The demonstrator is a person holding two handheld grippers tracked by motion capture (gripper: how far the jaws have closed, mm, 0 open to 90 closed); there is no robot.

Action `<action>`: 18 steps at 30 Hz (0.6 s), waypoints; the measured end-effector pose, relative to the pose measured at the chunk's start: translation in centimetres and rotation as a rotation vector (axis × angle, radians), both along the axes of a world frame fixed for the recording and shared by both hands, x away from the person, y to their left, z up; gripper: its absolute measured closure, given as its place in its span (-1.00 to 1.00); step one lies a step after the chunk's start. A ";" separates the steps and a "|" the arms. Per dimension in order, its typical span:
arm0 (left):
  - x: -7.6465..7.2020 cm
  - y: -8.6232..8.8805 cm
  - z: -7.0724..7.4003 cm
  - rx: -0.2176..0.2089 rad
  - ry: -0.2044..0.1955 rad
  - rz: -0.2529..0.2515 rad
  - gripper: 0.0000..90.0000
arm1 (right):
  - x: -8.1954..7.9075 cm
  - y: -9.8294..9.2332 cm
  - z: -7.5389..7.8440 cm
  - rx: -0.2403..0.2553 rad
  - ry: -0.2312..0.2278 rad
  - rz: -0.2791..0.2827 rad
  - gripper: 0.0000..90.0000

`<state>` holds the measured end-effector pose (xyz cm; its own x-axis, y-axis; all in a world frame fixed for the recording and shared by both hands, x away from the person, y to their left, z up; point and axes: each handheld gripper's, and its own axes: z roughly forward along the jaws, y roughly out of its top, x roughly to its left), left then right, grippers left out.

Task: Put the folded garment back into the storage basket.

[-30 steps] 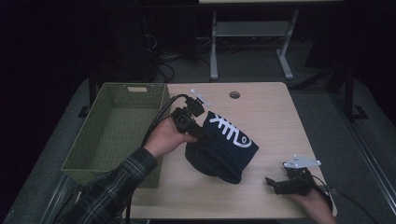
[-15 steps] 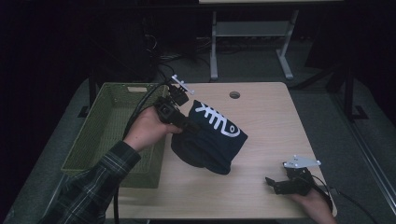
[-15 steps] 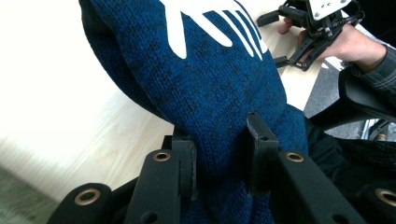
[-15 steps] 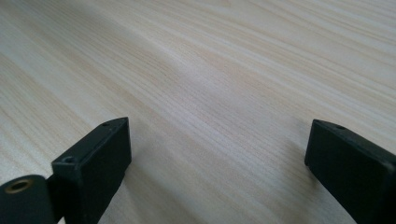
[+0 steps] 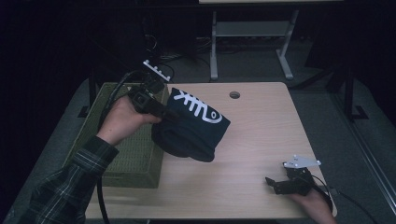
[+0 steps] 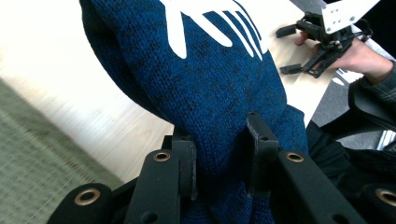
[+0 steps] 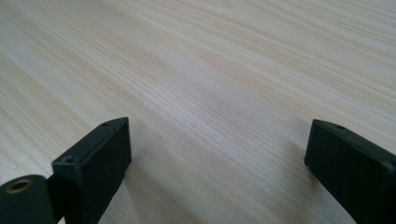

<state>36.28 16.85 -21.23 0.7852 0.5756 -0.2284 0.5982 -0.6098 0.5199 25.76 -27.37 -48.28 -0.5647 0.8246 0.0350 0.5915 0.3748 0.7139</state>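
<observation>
Your left gripper [image 5: 161,108] had its jaws pinched on a fold of the dark blue knit hat [image 5: 194,128], the one with the white fishbone-like design. In the left gripper view the two black jaws pressed into the wool from either side, with the hat [image 6: 205,88] bunched between them and stretching away ahead. You held the hat lifted at the near-left part of the wooden table [image 5: 252,135], its left edge just beside the green woven basket [image 5: 130,154] that stood at the table's left side. Your left hand [image 5: 122,119] was above the basket, plaid sleeve [image 5: 70,186] trailing back toward you.

Your right gripper [image 5: 282,184] sat low at the table's near-right corner, well apart from the hat, its grey plate on top. Its jaws were spread wide with nothing between them; in the right gripper view they framed bare wood grain [image 7: 210,93]. The left gripper view also caught that gripper [image 6: 292,49] farther off, beyond the hat.
</observation>
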 end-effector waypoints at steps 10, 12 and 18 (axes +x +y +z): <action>-0.4 3.3 2.0 -0.003 -0.012 0.057 0.57 | 0.0 0.0 0.0 -0.002 -0.001 -0.001 -0.85; -0.6 3.9 2.4 -0.008 -0.017 0.073 0.57 | 0.0 0.0 0.0 -0.002 0.000 -0.003 -0.85; -0.8 6.0 2.8 -0.006 -0.029 0.108 0.56 | 0.0 0.0 0.0 -0.001 0.000 -0.004 -0.85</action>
<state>35.43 22.81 -18.39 0.7249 0.6561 -0.2098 0.6448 -0.5393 0.5417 25.79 -27.38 -48.27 -0.5616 0.8267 0.0338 0.5928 0.3735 0.7135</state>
